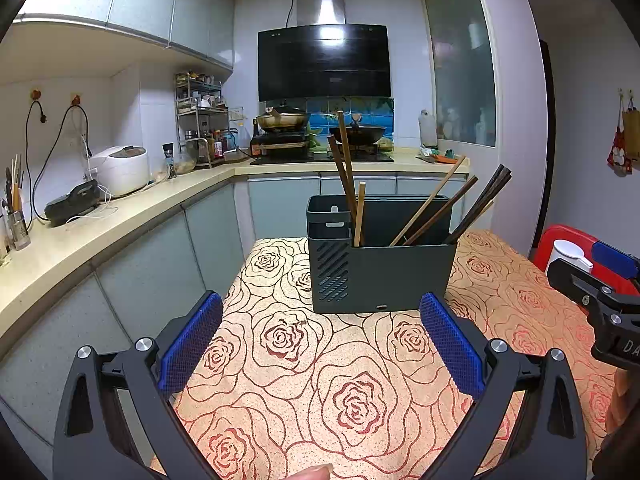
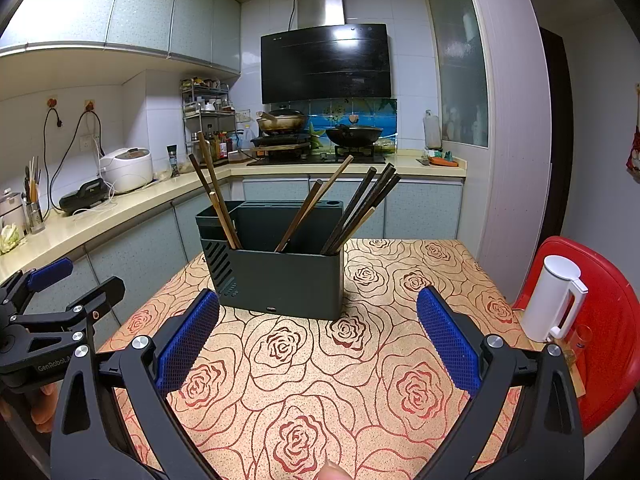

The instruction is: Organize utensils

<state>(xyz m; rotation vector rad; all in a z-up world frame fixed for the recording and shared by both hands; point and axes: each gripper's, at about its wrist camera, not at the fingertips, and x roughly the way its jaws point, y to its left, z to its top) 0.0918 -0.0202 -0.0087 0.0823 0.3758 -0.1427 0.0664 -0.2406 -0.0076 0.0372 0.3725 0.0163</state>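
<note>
Dark utensil holder (image 1: 384,268) stands at the far centre of the rose-patterned worktop (image 1: 320,380), chopsticks (image 1: 432,204) leaning inside. Left gripper (image 1: 320,344) and right gripper (image 2: 318,340) are both released, empty. Chopsticks judged light, stiff, slippery; grasp the upper shafts.

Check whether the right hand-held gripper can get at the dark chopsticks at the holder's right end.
Probably yes. The right hand-held gripper is open and empty, only bare tablecloth lies before the utensil holder, and the dark chopsticks lean out above its rim, unobstructed.
</note>
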